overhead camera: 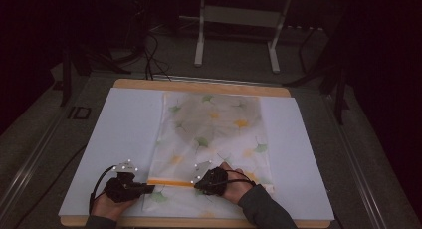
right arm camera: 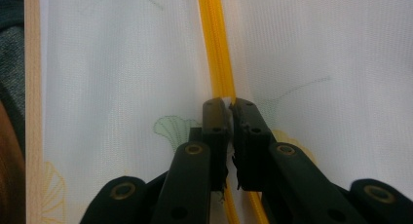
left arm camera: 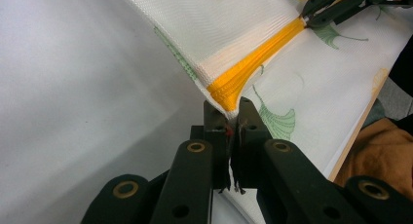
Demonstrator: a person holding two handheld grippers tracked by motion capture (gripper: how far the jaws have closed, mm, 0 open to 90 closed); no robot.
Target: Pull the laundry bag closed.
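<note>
We are pinching the yellow zipper (left arm camera: 243, 73) of the mesh bag (overhead camera: 214, 134) with both grippers. The left gripper (left arm camera: 233, 107) is clamping its end; the right gripper (right arm camera: 229, 106) is clamping it farther along.

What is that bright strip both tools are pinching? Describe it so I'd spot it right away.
On the pale blue mat covering the table lies a white mesh bag printed with green and yellow leaves. Near its edge closest to the person runs an orange zipper, stretched between the left gripper and the right gripper, each shut on it. It is the only solid, straight band of colour among the scattered leaves.
</note>
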